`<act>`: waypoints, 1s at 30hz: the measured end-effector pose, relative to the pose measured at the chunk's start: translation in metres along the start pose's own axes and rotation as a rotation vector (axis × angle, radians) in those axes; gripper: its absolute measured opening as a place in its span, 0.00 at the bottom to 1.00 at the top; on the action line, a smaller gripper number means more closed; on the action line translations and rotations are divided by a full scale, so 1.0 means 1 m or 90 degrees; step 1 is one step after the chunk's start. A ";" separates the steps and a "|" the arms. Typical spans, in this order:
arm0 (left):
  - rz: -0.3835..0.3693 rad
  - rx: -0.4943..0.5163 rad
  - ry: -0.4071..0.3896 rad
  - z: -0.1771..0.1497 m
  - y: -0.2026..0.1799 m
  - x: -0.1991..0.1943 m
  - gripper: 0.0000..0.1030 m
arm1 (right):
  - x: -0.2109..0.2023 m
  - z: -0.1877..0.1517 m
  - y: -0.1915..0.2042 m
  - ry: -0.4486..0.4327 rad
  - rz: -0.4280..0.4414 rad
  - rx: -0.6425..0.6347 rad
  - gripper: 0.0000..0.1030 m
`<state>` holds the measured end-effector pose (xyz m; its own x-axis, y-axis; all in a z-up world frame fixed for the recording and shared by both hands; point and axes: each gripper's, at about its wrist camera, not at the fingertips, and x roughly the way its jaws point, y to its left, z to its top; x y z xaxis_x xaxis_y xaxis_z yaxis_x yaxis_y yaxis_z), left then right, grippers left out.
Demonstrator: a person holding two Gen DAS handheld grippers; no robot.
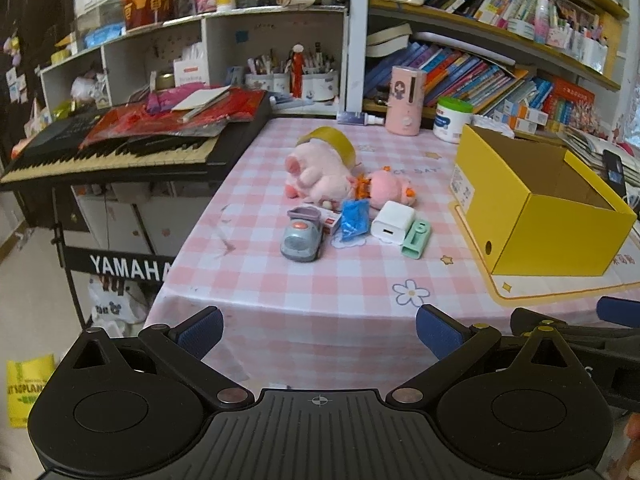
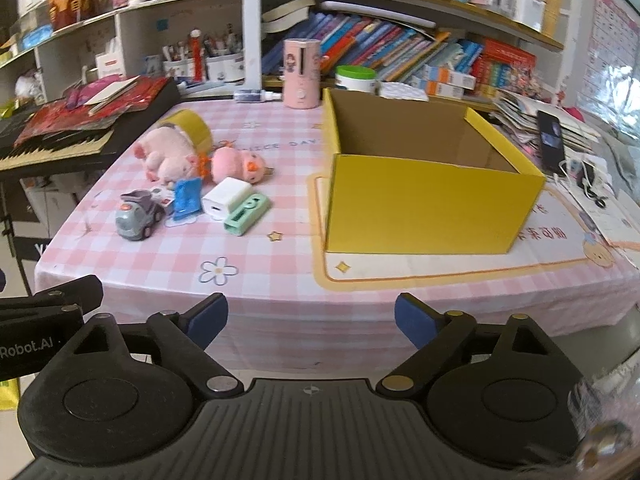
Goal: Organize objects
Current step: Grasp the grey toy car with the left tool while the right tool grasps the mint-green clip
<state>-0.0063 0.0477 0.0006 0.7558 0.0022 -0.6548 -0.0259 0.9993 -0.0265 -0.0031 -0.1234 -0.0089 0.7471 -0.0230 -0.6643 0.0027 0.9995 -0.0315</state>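
Nearby, left gripper (image 1: 320,330) and right gripper (image 2: 311,320), both spread wide and empty, short of toys (image 1: 320,172) beside yellow box (image 2: 420,208).

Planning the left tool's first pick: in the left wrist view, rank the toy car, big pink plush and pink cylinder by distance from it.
1. Toy car, front of the pile.
2. Big pink plush, mid-table behind it.
3. Pink cylinder, upright at the table's far edge.

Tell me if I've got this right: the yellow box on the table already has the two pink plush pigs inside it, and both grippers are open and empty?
Not quite. The yellow box looks empty; the two pink plush pigs lie on the checked tablecloth beside it, as the right wrist view shows. The rest holds: left gripper and right gripper are open and empty.
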 end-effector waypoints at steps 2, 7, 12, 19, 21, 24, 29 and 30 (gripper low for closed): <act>0.004 -0.009 0.003 -0.001 0.004 0.002 1.00 | 0.003 0.000 0.004 0.003 0.007 -0.010 0.85; 0.013 -0.031 0.002 -0.001 0.011 0.008 1.00 | 0.009 0.002 0.012 0.002 0.030 -0.026 0.79; 0.014 -0.042 0.004 0.004 0.015 0.017 1.00 | 0.022 0.008 0.016 0.005 0.061 -0.031 0.72; 0.031 -0.067 0.010 0.021 0.022 0.042 0.96 | 0.052 0.025 0.024 0.019 0.111 -0.049 0.49; 0.035 -0.074 0.013 0.028 0.023 0.052 0.96 | 0.062 0.033 0.026 0.018 0.118 -0.051 0.47; 0.043 -0.080 0.019 0.037 0.023 0.068 0.96 | 0.081 0.045 0.029 0.022 0.124 -0.061 0.46; 0.059 -0.085 0.027 0.050 0.022 0.093 0.96 | 0.117 0.061 0.033 0.035 0.128 -0.073 0.46; 0.062 -0.085 0.031 0.052 0.022 0.097 0.96 | 0.123 0.064 0.033 0.039 0.128 -0.074 0.47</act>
<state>0.1007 0.0719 -0.0242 0.7131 0.0939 -0.6947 -0.1866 0.9807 -0.0591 0.1310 -0.0919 -0.0437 0.6834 0.1717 -0.7096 -0.2213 0.9749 0.0228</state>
